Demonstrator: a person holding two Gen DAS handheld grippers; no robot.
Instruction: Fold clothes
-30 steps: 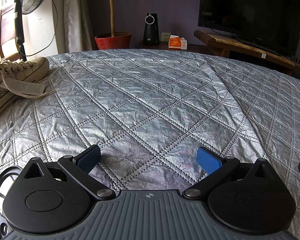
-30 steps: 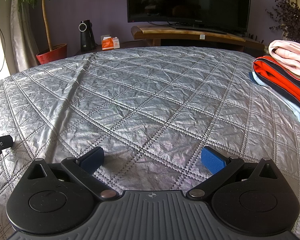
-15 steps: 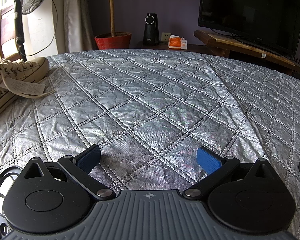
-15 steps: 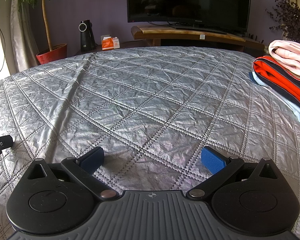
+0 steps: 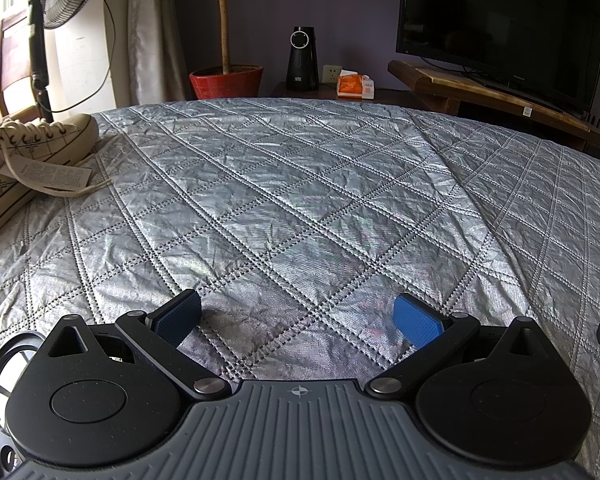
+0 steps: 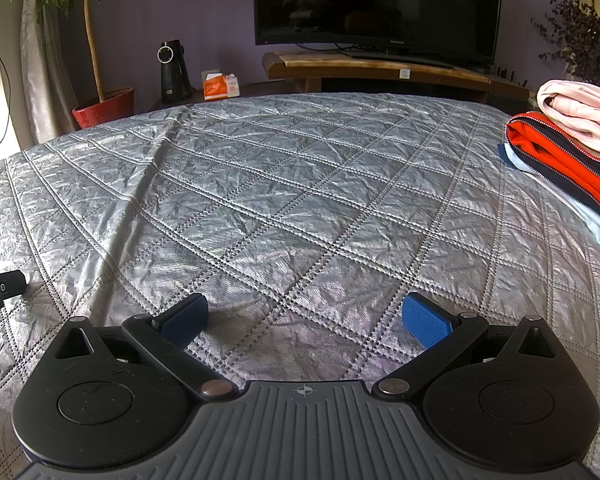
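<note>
A stack of folded clothes lies at the bed's right edge in the right wrist view: a pink garment (image 6: pixel 584 116) on top, an orange and navy zipped one (image 6: pixel 556 160) under it, a pale blue one (image 6: pixel 576 204) at the bottom. My right gripper (image 6: pixel 305 318) rests low over the silver quilted bedspread (image 6: pixel 300 184), open, nothing between its blue pads, well left of the stack. My left gripper (image 5: pixel 298 316) is open too, over bare bedspread (image 5: pixel 300 200). No clothes show in the left wrist view.
A cream sneaker with a paper tag (image 5: pixel 32 160) lies on the bed at far left. Beyond the bed stand a fan (image 5: pixel 44 20), a red plant pot (image 5: pixel 226 80), a black speaker (image 5: pixel 302 60), a tissue pack (image 5: pixel 354 86) and a TV (image 6: pixel 380 4) on a wooden stand.
</note>
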